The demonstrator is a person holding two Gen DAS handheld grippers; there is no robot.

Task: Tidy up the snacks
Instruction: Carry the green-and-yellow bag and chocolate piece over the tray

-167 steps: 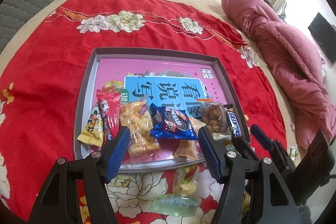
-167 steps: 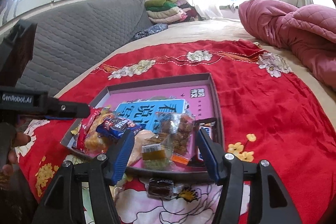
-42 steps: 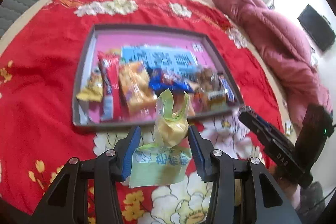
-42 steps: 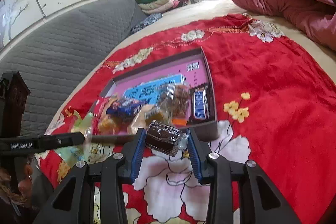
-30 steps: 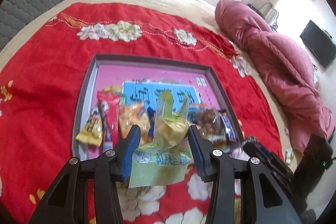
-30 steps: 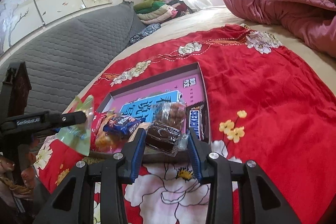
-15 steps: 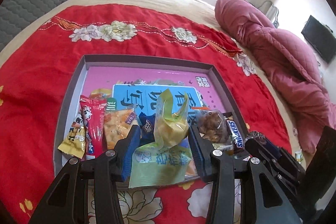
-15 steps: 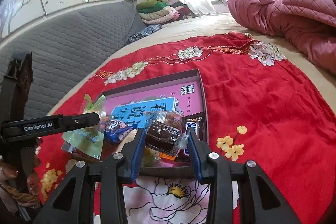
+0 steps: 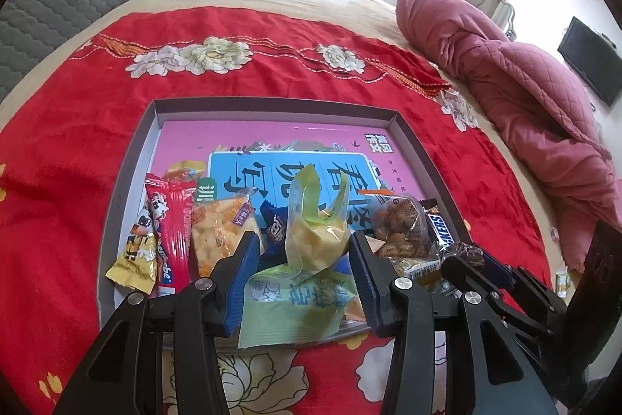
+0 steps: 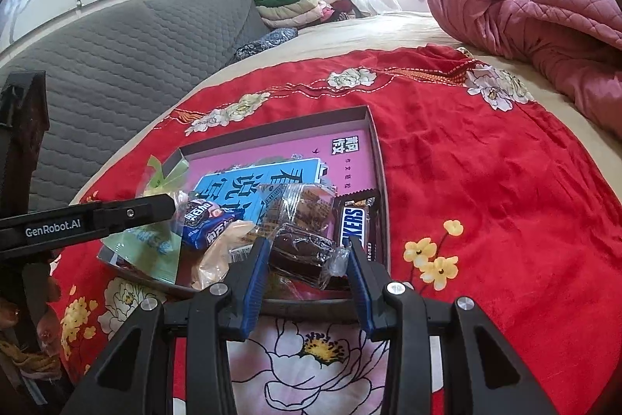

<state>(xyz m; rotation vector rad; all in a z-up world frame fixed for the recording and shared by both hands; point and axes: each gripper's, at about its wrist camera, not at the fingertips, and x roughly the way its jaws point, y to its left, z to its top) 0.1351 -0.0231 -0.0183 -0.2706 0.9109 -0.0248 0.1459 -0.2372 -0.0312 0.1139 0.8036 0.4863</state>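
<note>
Snacks are lying bunched along the near edge of the grey tray (image 9: 128, 158), which is sitting on the red floral cloth (image 9: 58, 142) spread over the bed. Tray floor is showing a pink and blue printed sheet (image 9: 272, 139), bare at the far half. From the left in the left wrist view: yellow packet (image 9: 134, 255), red stick pack (image 9: 171, 232), orange cracker bag (image 9: 217, 232), dark blue cookie pack (image 9: 274, 226), clear bag of brown nuggets (image 9: 400, 224), Snickers bar (image 9: 439, 224) lying against the tray's right wall.

Left gripper (image 9: 303, 259) is pinching a green-and-yellow snack pouch (image 9: 307, 259) between its blue pads, hanging over the tray's near edge, above the middle snacks. Pouch's twisted top is sticking up past the fingertips.

Right gripper (image 10: 309, 255) is clamping a dark brown wrapped cake (image 10: 303, 251) in clear film, hovering over the tray's near right corner, just in front of the Snickers bar. Wrapper tail is poking out by the right pad.

Pink quilt (image 10: 544, 18) is bunched at the far right of the bed; folded clothes (image 10: 295, 2) are stacked by the window.
</note>
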